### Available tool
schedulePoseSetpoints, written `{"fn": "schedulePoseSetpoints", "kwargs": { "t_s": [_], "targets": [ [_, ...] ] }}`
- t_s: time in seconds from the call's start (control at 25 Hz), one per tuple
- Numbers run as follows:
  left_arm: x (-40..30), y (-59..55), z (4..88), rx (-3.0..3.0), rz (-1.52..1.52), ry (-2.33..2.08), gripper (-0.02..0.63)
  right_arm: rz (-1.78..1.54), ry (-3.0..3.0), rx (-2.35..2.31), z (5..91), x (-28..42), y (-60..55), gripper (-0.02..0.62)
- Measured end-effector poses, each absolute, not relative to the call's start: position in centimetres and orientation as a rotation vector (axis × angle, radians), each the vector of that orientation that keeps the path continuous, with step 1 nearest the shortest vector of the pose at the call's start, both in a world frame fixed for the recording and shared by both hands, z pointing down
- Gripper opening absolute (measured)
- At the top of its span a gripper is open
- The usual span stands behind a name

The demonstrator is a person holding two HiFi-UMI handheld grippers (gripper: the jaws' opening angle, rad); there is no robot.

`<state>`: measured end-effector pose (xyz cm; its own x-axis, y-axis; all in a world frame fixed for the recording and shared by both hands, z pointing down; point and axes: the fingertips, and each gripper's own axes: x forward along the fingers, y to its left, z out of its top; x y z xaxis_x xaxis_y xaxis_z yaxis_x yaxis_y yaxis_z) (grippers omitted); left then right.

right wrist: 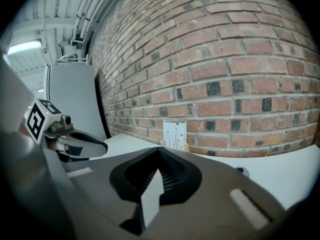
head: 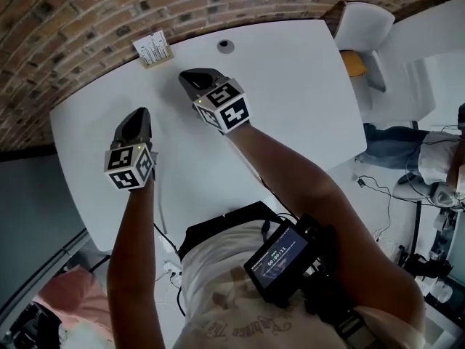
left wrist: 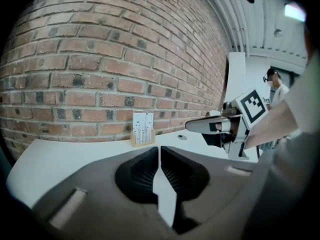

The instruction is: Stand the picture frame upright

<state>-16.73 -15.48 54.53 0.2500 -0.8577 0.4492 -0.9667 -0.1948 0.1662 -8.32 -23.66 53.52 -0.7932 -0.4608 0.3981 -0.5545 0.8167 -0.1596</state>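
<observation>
The picture frame [head: 152, 48] is a small white card with a tree print in a wooden base. It stands upright at the far edge of the white table [head: 290, 100], close to the brick wall. The same frame [left wrist: 143, 129] shows ahead in the left gripper view, and the right gripper view has the frame [right wrist: 174, 135] ahead too. My left gripper [head: 140, 113] hovers over the table's left part, jaws shut and empty. My right gripper [head: 187, 75] sits nearer the frame, to its right, also shut with nothing between the jaws. Neither touches the frame.
A round cable hole [head: 225, 46] lies in the table right of the frame. A white chair [head: 363, 24] stands off the far right corner. A person [head: 418, 155] sits on the floor at right, with cables [head: 378, 191] nearby. The brick wall [head: 73, 27] runs behind the table.
</observation>
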Motion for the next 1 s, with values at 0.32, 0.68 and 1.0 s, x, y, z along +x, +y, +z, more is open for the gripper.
{"fn": "schedulePoseSetpoints", "kwargs": {
  "t_s": [0.32, 0.68, 1.0],
  "targets": [
    [-14.9, -8.5, 50.7, 2.175, 0.313, -1.64, 0.003, 0.359, -2.7, 0.762, 49.6, -6.1, -17.2, 0.008],
    [-13.9, -1.8, 48.3, 2.189, 0.246, -1.637, 0.003, 0.335, -2.755, 0.721, 46.1, -4.1, -10.7, 0.008],
    [-15.2, 3.0, 46.8, 2.185, 0.17, -1.624, 0.003, 0.336, -2.781, 0.781, 43.6, -1.4, -8.0, 0.008]
  ]
}}
